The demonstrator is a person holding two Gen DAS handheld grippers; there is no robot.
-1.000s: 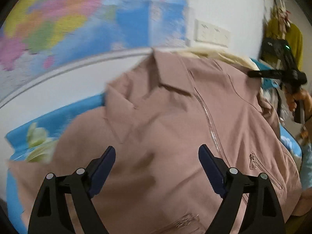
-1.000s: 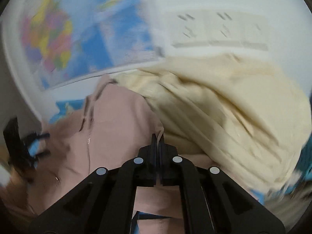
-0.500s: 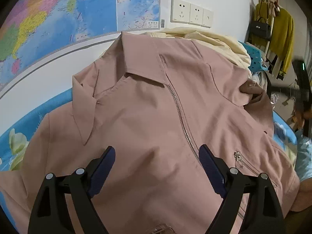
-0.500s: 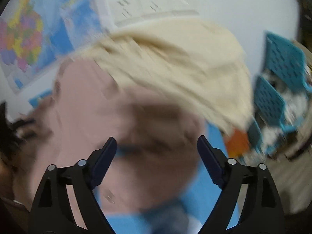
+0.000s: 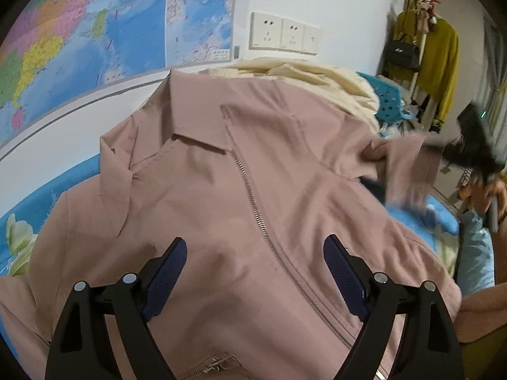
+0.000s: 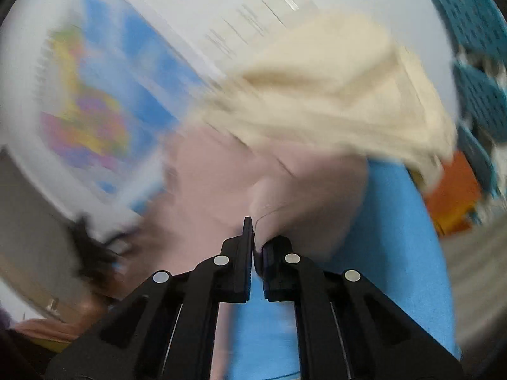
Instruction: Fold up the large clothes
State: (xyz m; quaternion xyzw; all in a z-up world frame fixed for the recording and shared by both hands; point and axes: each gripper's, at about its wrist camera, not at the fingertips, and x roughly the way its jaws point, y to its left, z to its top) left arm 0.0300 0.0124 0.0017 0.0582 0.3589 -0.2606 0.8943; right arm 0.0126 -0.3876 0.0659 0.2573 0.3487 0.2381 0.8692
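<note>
Right gripper re-clamps the jacket sleeve

Half a second back the right gripper stands wide over blurred cloth; now its jaws are pressed together on what looks like the cuff of the pink jacket, and the sleeve is lifted off the blue sheet. The left wrist view now shows more of the collar and wall sockets.

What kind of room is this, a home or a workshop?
Probably a room in a home, perhaps a bedroom. A world map hangs on the wall, a coat rack holds a yellow garment and a handbag, and the pink jacket lies on a flowered blue sheet.
</note>
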